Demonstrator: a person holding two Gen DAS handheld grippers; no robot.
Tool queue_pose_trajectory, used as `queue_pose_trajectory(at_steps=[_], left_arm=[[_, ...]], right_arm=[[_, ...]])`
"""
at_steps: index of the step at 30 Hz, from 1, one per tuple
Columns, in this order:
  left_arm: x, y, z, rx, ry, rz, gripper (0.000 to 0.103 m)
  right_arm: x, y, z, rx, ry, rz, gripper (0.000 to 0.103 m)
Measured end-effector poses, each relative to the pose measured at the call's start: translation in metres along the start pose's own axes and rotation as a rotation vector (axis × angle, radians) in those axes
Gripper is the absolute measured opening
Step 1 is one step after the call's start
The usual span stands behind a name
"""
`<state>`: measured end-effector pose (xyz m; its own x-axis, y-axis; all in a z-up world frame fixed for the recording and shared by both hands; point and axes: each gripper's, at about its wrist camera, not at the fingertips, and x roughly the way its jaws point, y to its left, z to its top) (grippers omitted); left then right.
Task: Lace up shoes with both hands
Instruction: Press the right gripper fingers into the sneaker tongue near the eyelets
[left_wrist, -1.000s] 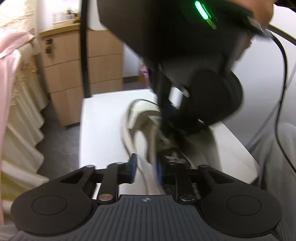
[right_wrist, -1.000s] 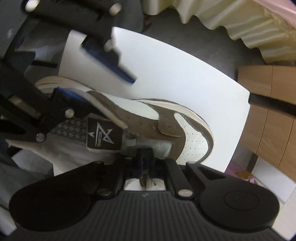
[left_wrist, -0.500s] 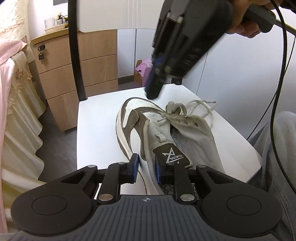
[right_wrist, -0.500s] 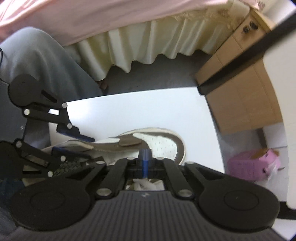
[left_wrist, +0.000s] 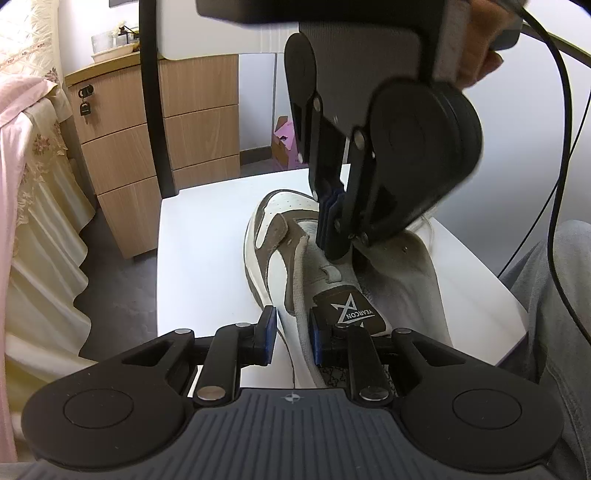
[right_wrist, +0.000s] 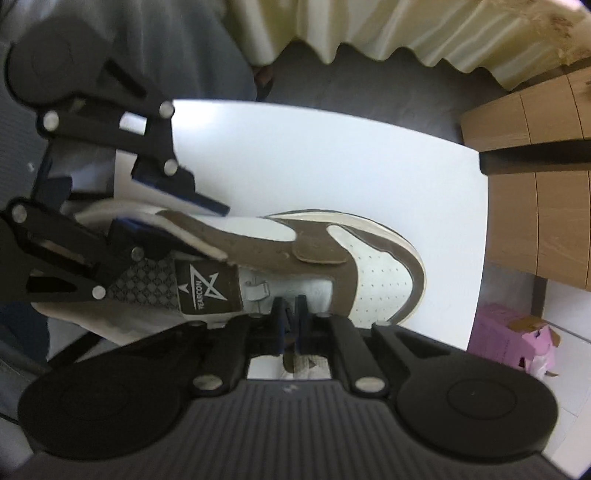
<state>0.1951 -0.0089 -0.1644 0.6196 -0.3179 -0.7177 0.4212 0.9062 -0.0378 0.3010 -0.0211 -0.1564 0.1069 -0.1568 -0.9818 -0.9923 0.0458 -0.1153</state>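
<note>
A white and brown shoe (left_wrist: 271, 240) lies on a small white table (left_wrist: 203, 240), toe pointing away in the left wrist view. My left gripper (left_wrist: 291, 338) is shut on the shoe's side flap beside the logo tongue label (left_wrist: 351, 312). My right gripper (left_wrist: 332, 251) comes straight down from above, its jaws shut, with its tips at the tongue near the eyelets. In the right wrist view the shoe (right_wrist: 380, 280) lies sideways, the right gripper (right_wrist: 291, 315) stands over its tongue, and the left gripper (right_wrist: 173, 218) holds the flap at the left. The lace is hidden.
A wooden drawer cabinet (left_wrist: 166, 129) and a black post (left_wrist: 155, 92) stand behind the table. Cream bed skirt (left_wrist: 40, 240) hangs at the left. A pink box (right_wrist: 517, 343) sits on the floor. A person's grey trouser leg (left_wrist: 554, 295) and a black cable (left_wrist: 561, 147) are at the right.
The right gripper swung up and away from the shoe, then came back down onto the tongue. The left gripper kept its hold and place.
</note>
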Motion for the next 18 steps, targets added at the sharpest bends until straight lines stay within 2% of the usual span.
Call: queue_pose_trajectory(at_steps=[1,4,7,9,12,15,17,18], left_arm=[[0.001,-0.001,0.0,0.012,0.005,0.002,0.022],[0.002,-0.007,-0.001,0.068,0.005,0.011,0.02],[0.004,-0.008,-0.001,0.076,0.004,0.012,0.019],[0.004,-0.009,-0.001,0.08,0.003,0.012,0.02],[0.003,-0.007,-0.002,0.06,0.004,0.011,0.02],[0.003,-0.006,-0.002,0.047,0.005,0.006,0.02],[0.003,-0.006,-0.001,0.046,0.008,0.006,0.02],[0.003,-0.005,-0.001,0.043,0.009,0.006,0.02]], right_arm=[[0.001,0.002,0.0,-0.001,-0.005,-0.009,0.003],[-0.007,0.0,-0.007,0.084,-0.094,-0.003,0.003],[-0.027,0.0,-0.022,0.18,-0.275,0.066,0.0],[-0.031,0.005,-0.027,0.201,-0.285,0.024,0.0],[-0.032,-0.008,-0.044,0.277,-0.276,-0.003,0.0],[-0.043,-0.02,-0.059,0.313,-0.31,-0.009,0.008],[-0.045,-0.02,-0.061,0.283,-0.292,0.0,0.035],[-0.045,-0.019,-0.06,0.263,-0.278,0.007,0.038]])
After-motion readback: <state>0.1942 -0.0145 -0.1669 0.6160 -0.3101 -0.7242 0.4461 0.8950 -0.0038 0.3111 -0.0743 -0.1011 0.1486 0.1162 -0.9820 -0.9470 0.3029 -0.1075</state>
